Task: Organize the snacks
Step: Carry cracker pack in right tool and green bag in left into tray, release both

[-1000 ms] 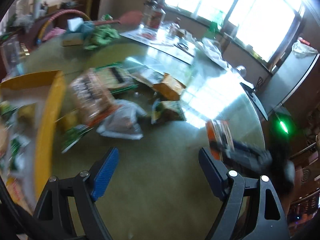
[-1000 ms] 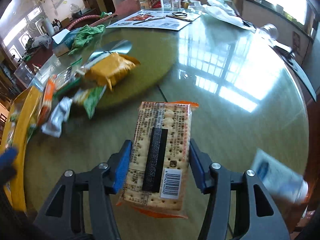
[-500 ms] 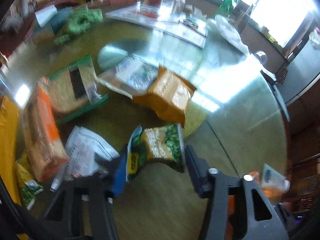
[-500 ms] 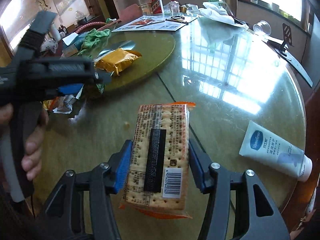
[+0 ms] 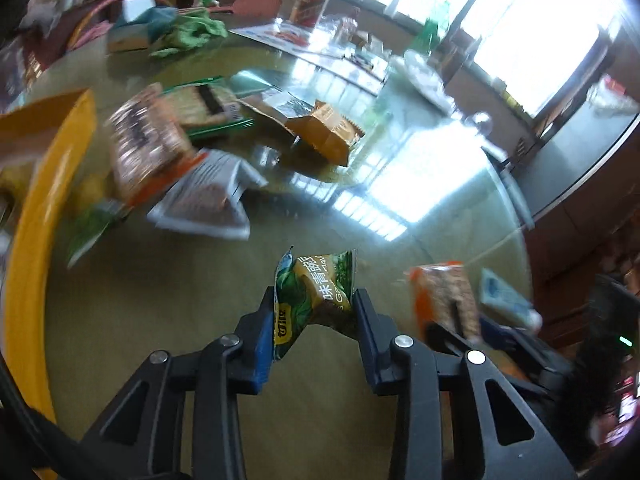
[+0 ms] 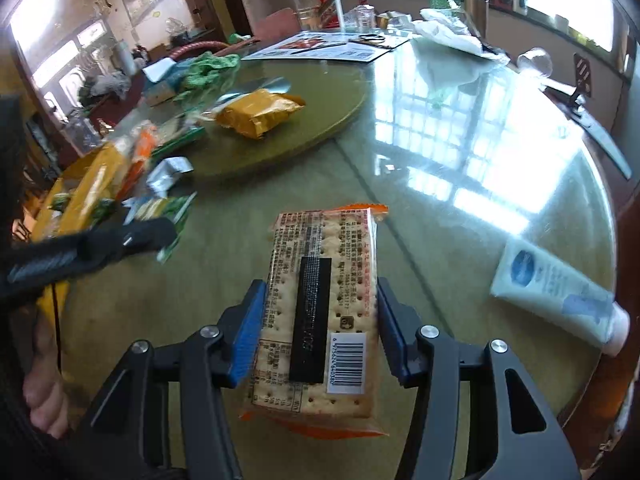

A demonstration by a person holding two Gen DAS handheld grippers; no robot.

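Left gripper: our left gripper [image 5: 314, 312] is pinching a small green snack bag [image 5: 316, 300] by its lower half, the bag crumpled between the blue pads and lifted off the table [image 5: 168, 320].
Right gripper: our right gripper [image 6: 318, 332] is clamped on both long sides of a cracker pack [image 6: 320, 312], which we hold flat above the glass, barcode facing up.
Rest of the snacks: the other packs lie in a loose heap on the table near the tray: an orange bag [image 5: 326, 134], a white packet [image 5: 204, 200], a green-edged cracker pack [image 5: 204, 108] and another cracker pack [image 5: 144, 146], which is blurred.
Container: a yellow tray [image 5: 36, 240] sits at the left edge of the table. We can make out a few green and yellow packs inside it in the right view, but blur keeps us from saying which ones or how many.
Not a snack: a white tube [image 6: 560, 300] lies on the glass to the right, apart from everything.
Risk, green bag: we grip soft foil only; it could slide out of the pads if we swing fast toward the tray.
Risk, cracker pack: squeezing harder may crack the biscuits.
Risk, both arms: we judge both loads are headed to the same tray, so the grippers could collide there.
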